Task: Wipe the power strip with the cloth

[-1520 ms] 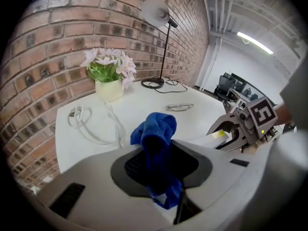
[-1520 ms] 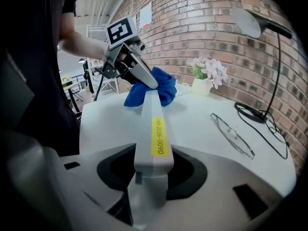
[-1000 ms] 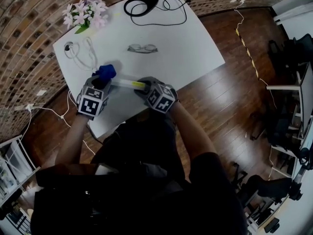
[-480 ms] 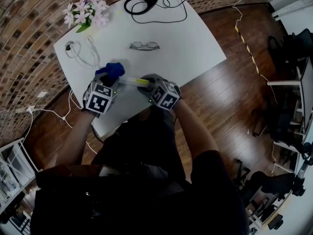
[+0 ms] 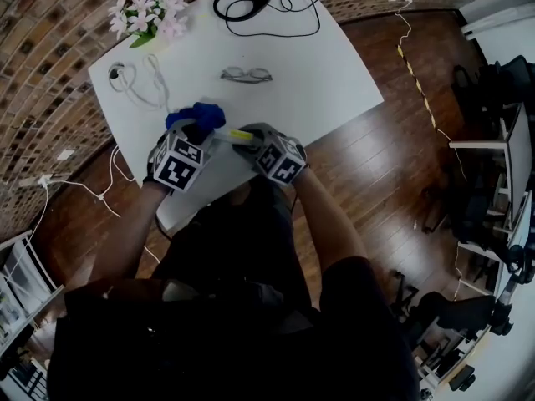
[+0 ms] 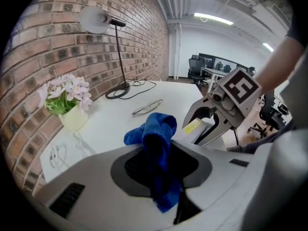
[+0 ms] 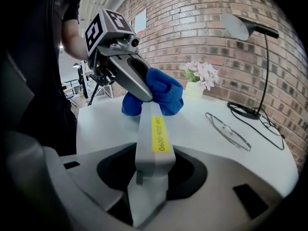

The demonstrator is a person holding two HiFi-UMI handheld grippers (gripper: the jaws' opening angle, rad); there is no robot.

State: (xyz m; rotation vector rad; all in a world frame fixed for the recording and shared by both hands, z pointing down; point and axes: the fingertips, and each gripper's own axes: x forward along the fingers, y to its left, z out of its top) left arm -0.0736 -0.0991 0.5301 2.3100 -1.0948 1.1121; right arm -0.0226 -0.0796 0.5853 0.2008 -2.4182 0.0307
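Note:
A long white power strip (image 7: 154,136) with a yellow label juts out from my right gripper (image 7: 151,174), which is shut on its near end. At the strip's far end a bunched blue cloth (image 7: 163,94) lies against it, and my left gripper (image 7: 139,88) is shut on that cloth. In the left gripper view the cloth (image 6: 156,134) fills the jaws of the left gripper (image 6: 161,170) and hides the fingertips; the strip (image 6: 193,126) shows just beyond it. From the head view, cloth (image 5: 197,115), strip (image 5: 232,136) and both grippers sit over the near edge of the white table (image 5: 326,73).
A pair of glasses (image 5: 246,75) lies mid-table. A vase of pink flowers (image 5: 149,13) and a coiled white cable (image 5: 138,82) are at the far left, a lamp base with black cord (image 5: 251,2) at the far edge. Wooden floor and office chairs lie to the right.
My left gripper has slid the cloth along the strip toward the right gripper, rolling a little. The right gripper and the strip have stayed where they were.

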